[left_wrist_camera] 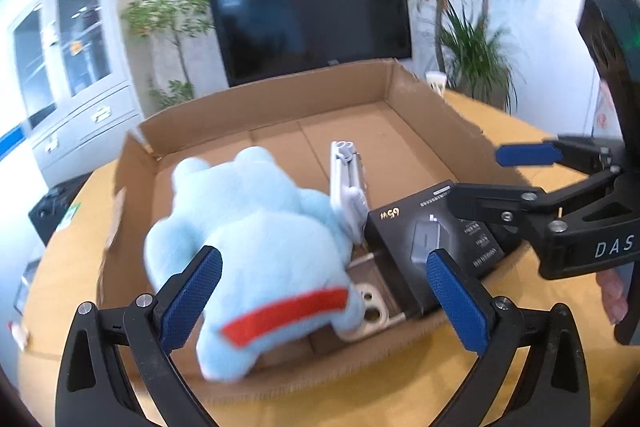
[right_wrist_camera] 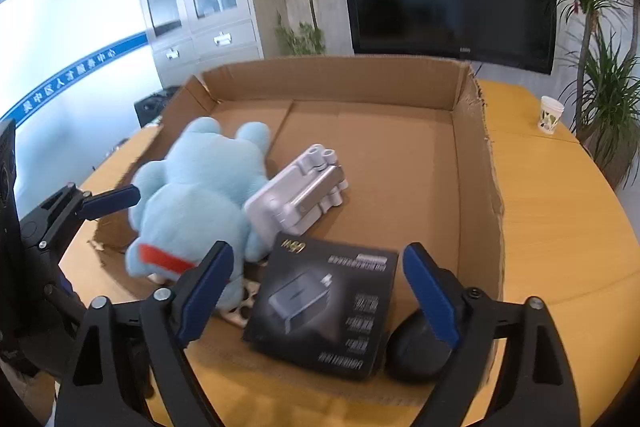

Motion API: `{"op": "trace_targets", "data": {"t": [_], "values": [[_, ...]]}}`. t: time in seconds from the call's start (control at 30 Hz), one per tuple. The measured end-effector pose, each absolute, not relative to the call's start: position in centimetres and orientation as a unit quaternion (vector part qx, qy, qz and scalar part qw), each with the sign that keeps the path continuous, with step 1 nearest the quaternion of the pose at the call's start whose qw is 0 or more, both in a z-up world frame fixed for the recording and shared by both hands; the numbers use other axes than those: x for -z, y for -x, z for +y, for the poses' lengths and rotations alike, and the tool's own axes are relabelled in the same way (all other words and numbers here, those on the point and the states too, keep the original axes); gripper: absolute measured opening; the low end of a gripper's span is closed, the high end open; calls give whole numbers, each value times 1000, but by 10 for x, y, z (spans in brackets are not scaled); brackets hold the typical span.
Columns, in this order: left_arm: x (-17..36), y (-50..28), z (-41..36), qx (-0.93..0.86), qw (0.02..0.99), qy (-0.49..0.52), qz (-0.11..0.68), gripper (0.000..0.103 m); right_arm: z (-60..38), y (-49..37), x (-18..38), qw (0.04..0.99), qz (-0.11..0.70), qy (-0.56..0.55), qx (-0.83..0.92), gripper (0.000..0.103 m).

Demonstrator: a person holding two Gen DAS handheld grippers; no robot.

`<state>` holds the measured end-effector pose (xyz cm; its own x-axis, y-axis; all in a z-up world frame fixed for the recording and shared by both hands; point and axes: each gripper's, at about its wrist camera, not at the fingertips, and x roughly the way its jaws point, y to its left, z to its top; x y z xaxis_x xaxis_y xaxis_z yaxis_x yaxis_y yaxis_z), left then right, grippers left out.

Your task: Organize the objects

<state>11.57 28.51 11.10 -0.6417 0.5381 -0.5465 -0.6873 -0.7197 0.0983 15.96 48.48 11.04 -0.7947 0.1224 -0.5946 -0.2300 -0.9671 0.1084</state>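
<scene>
A blue plush toy (left_wrist_camera: 256, 239) lies in the cardboard box (left_wrist_camera: 280, 107) at about 8 o'clock, its red collar toward the near wall. A white folding stand (right_wrist_camera: 300, 191) leans on its flank at centre; a black charger box (right_wrist_camera: 324, 311) lies flat at 5 o'clock, a dark rounded object (right_wrist_camera: 416, 347) touching it at the right corner. Grouping along the near wall likely leaves the far floor free. The left gripper (left_wrist_camera: 324, 291) hovers over the plush, jaws apart and empty; the right gripper (right_wrist_camera: 320, 291) straddles the charger box, jaws apart, not touching. Box rests on a yellow table (right_wrist_camera: 560, 207).
</scene>
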Motion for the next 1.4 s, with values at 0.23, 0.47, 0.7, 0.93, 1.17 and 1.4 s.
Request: {"op": "trace_targets", "data": {"t": [0.23,0.47,0.7,0.93,1.17,1.4], "values": [[-90,-137,205,-927,285,236,50,103,454,-194,-88,132,61,279,-949,102],[-59,-147,158,-935,256,242,27,103,429,-215,-65,164,32,264,-950,102],[-46,-147,134,-945,210,248,21,103,408,-227,-52,168,4,257,-952,102],[-42,-146,134,-945,216,245,18,103,405,-228,-43,168,0,253,-953,102],[-30,-134,144,-948,174,261,49,103,413,-229,-44,187,-5,236,-954,102],[-31,-131,154,-947,198,248,50,103,422,-221,-41,189,2,240,-952,102]]}}
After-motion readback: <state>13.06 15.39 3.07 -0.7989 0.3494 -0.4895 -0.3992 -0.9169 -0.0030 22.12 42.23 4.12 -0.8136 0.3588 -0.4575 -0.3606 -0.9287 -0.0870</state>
